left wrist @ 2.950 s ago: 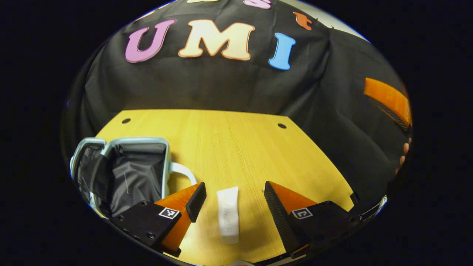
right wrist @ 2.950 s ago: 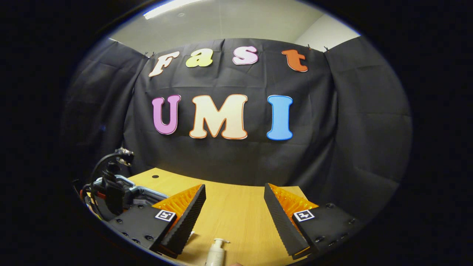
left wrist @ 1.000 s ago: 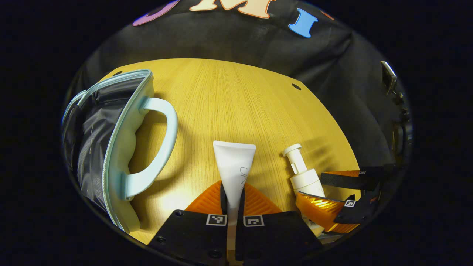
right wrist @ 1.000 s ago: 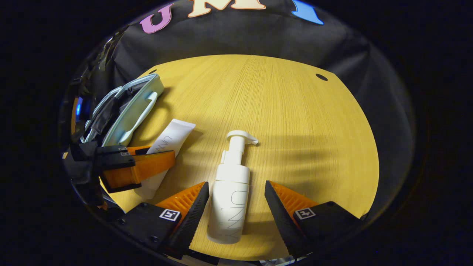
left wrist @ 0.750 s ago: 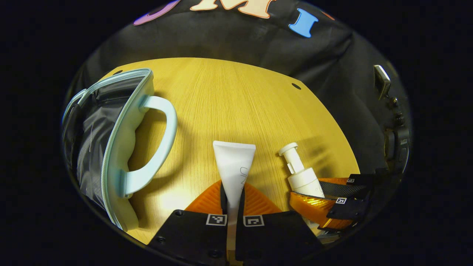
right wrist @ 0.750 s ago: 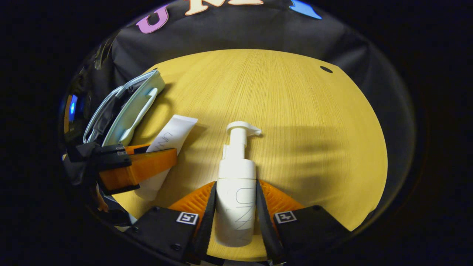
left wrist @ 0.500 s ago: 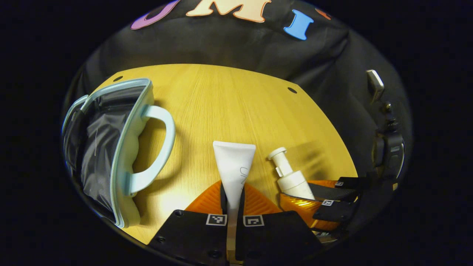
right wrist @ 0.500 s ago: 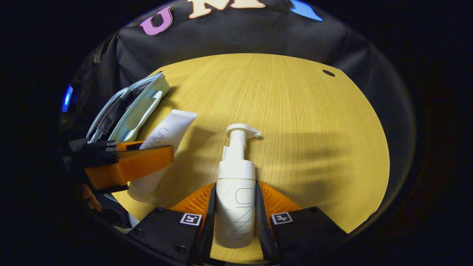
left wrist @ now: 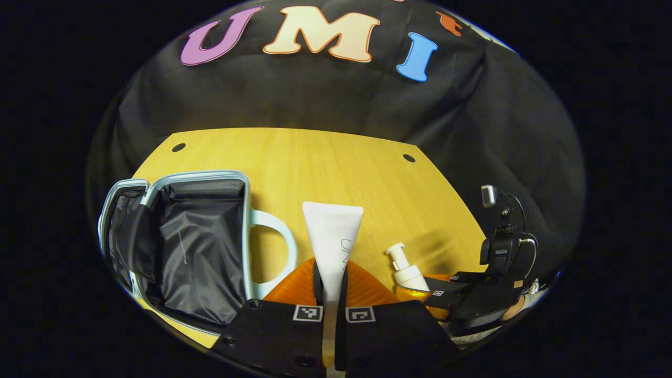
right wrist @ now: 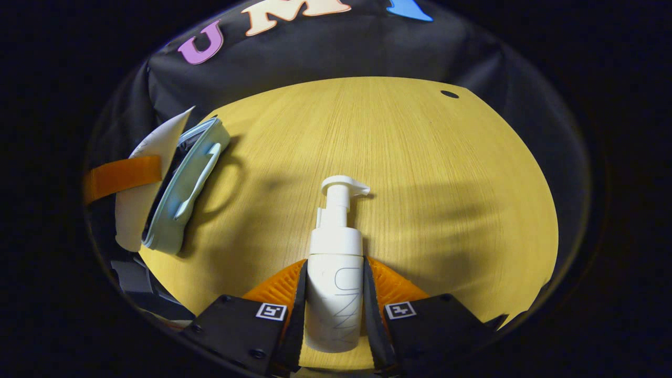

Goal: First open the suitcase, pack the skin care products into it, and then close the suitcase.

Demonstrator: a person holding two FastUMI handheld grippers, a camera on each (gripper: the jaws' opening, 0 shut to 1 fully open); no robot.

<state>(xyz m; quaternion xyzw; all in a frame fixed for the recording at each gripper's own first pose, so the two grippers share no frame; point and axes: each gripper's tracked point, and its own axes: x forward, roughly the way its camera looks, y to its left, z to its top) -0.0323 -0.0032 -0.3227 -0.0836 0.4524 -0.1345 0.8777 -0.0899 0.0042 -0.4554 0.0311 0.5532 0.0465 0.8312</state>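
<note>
Lifted since a moment ago, the white tube (left wrist: 332, 231) now rides higher in the left gripper view, with the open suitcase (left wrist: 178, 247) seen more from above than half a second back. The left gripper (left wrist: 329, 286) is pinching the tube low on its body, both orange fingers (left wrist: 291, 286) pressed against its sides, and the flat crimped end points away from the camera. The suitcase lies on the wooden table (left wrist: 325, 163) to the left of the tube, its dark grey lining showing and its pale blue handle (left wrist: 275, 247) sticking out toward the tube.

In the right gripper view, the right gripper (right wrist: 333, 310) is clamped on the white pump bottle (right wrist: 336, 273), a finger on each side of the body, the pump head pointing away toward the far edge of the table (right wrist: 420, 157). The suitcase (right wrist: 186, 178) shows at the left edge, side on, and the tube (right wrist: 144, 178) hangs in front of it, crossed by an orange finger of the left gripper (right wrist: 123, 176).

From the left gripper view, the pump bottle (left wrist: 407, 273) and the right gripper (left wrist: 443, 299) sit low at the right, near the table's edge.
</note>
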